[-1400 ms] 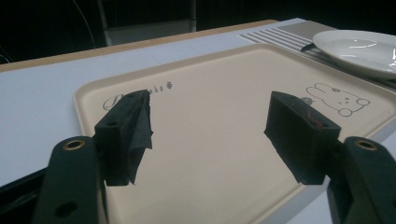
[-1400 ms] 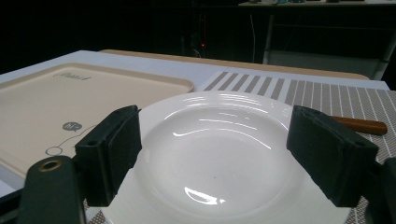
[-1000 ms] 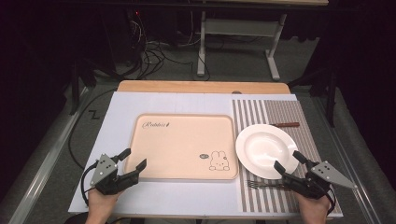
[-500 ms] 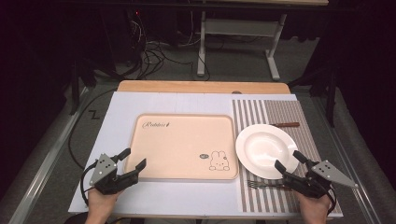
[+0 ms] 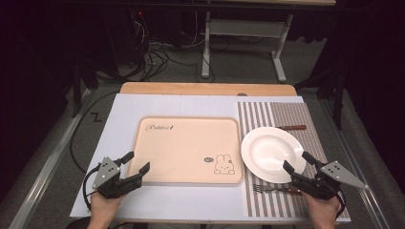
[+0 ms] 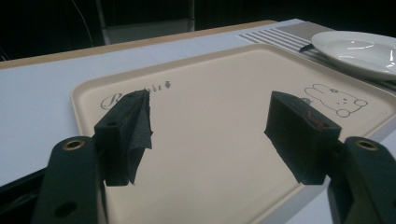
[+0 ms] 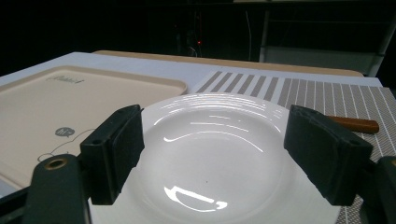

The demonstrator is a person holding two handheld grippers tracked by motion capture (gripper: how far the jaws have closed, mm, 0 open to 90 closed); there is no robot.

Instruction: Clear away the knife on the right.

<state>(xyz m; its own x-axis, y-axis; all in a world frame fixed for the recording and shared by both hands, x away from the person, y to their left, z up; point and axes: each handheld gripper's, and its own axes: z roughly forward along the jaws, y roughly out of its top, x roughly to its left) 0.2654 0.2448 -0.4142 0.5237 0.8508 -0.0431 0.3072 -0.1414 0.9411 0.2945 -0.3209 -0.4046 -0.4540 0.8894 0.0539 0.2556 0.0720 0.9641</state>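
The white plate point(image 5: 272, 153) sits right of centre in the high view, resting on a grey-and-white striped placemat point(image 5: 277, 112) at the right side of the table. It bears no writing. Just below and right of it in that view is the right gripper point(image 5: 295, 163), its jaws spread wide apart and empty, their tips at the plate's near rim; whether they touch it cannot be told. In the right gripper view the plate point(image 7: 219, 154) takes up the centre of the frame between the two black jaws.

Left of the plate and just beside it lies a beige tray point(image 5: 157, 164), in the middle of the high view. In its upper left corner is a script word that seems to read "Rabbit" point(image 5: 159, 127), and near its lower right corner is a line drawing of a rabbit point(image 5: 223, 165) with a small dark oval mark beside it, too small to read. The left gripper point(image 5: 135, 161), at the lower left of the high view, has its jaws apart and empty, with the tips at the tray's lower left corner. In the left gripper view the tray point(image 6: 210, 140) spreads across the frame between the jaws.

A fork point(image 5: 270, 189) lies on the placemat below the plate, next to the right gripper. A brown-handled utensil point(image 5: 292, 127) lies on the placemat above the plate.
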